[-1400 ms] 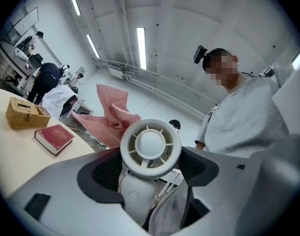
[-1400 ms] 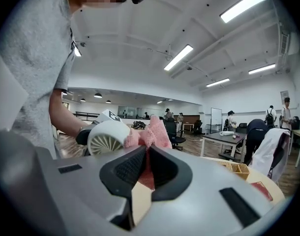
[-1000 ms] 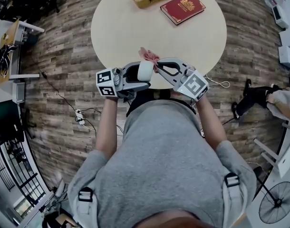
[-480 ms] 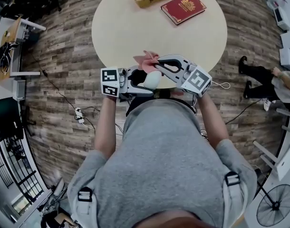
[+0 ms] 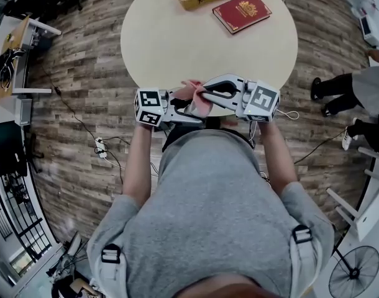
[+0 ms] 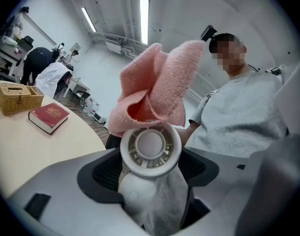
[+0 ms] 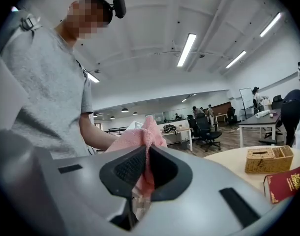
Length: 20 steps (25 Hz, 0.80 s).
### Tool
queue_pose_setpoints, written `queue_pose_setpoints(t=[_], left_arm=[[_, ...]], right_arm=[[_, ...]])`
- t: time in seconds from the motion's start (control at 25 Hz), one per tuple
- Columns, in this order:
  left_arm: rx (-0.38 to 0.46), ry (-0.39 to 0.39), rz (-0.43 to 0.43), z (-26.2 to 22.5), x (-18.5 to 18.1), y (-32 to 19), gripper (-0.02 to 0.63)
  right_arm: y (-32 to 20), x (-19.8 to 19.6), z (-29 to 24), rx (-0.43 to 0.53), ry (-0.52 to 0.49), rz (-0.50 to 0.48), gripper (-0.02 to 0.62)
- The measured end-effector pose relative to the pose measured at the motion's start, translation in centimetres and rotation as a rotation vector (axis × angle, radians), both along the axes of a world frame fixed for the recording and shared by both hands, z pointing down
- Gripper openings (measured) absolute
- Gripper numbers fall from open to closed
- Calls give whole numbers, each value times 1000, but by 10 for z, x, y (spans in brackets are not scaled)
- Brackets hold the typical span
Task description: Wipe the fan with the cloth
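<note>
The left gripper [image 6: 151, 180] has its fingers [image 6: 98, 174] clamped on the fan [image 6: 150, 149]. The right gripper [image 7: 145, 167] pinches the cloth [image 6: 155, 90], which seems to touch the fan's rim.

Readable text: none I can make out from here | red book [image 5: 242, 11]: gold print and an emblem on the cover, too small for me to read in any of the 3 views | marker cubes [image 5: 149, 106]: black-and-white square patterns only, nothing I can read as letters or digits
</note>
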<state>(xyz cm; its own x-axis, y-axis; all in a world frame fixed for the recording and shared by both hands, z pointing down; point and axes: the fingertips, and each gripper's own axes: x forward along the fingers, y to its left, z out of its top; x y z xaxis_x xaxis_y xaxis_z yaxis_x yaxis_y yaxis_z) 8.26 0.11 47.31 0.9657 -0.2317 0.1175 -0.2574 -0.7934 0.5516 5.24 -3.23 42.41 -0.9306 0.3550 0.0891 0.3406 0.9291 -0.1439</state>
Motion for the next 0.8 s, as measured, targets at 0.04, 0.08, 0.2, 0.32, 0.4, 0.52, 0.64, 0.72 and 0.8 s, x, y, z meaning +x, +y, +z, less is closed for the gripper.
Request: queue_pose_setpoints(t=[0.04, 0.08, 0.2, 0.32, 0.4, 0.52, 0.64, 0.72, 0.8], left_arm=[[-3, -1, -23, 3, -3, -3, 368], [-6, -5, -43, 5, -5, -5, 368], [-15, -7, -99, 14, -13, -12, 368], [-24, 5, -159, 19, -20, -19, 368], [-31, 31, -205, 16, -25, -25, 368], [-26, 109, -270, 6, -35, -32, 368], [-5, 195, -305, -7, -43, -39, 368], [11, 253, -311, -19, -47, -42, 368], [30, 314, -307, -33, -50, -44, 368]], right_arm=[[1, -2, -2, 21, 7, 5, 29], [3, -3, -4, 32, 10, 9, 29], [11, -4, -12, -57, -19, 11, 29], [14, 0, -5, -49, -38, -10, 29], [14, 2, -1, -15, -50, -17, 29], [9, 4, -3, -21, -73, 28, 29], [-4, 5, -10, -63, -91, 111, 29], [-17, 5, -8, -34, -106, 166, 29], [-29, 3, -6, 12, -120, 224, 29]])
